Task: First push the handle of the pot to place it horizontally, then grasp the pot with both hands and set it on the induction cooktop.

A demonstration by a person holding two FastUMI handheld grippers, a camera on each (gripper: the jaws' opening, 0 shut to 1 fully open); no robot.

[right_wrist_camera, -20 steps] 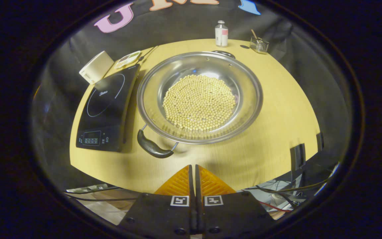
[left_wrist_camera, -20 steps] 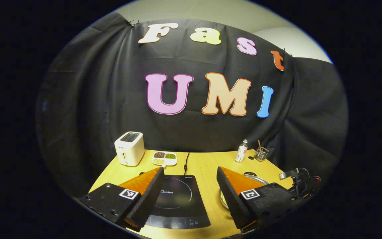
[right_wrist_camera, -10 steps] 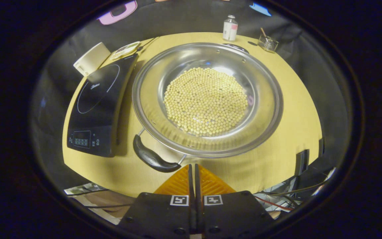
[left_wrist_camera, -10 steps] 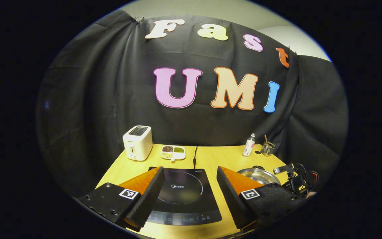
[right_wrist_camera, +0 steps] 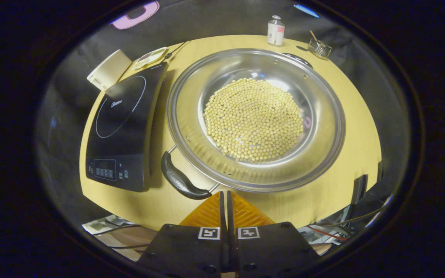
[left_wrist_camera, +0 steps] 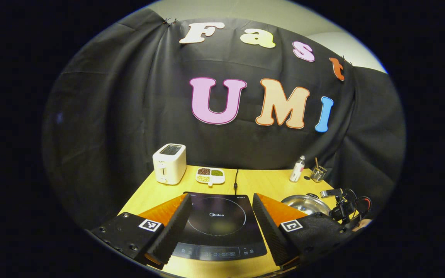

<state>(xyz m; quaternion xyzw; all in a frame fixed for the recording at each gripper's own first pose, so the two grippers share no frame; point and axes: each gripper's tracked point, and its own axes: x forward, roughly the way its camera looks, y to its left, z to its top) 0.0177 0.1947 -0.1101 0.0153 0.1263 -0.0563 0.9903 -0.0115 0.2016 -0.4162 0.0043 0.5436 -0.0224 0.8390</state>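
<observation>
A black cloth wall point(left_wrist_camera: 129, 116) hangs in folds behind a light wooden table point(left_wrist_camera: 269, 181), with a pale plain wall point(left_wrist_camera: 245, 9) above it (lit dimly). Cables point(right_wrist_camera: 114, 229) trail below the table's near edge.

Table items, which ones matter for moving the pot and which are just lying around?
For the job: pot of beans, its black handle, induction cooktop, right tongs, left tongs.
Lying about: toaster, divided dish, bottle, glass jar.
</observation>
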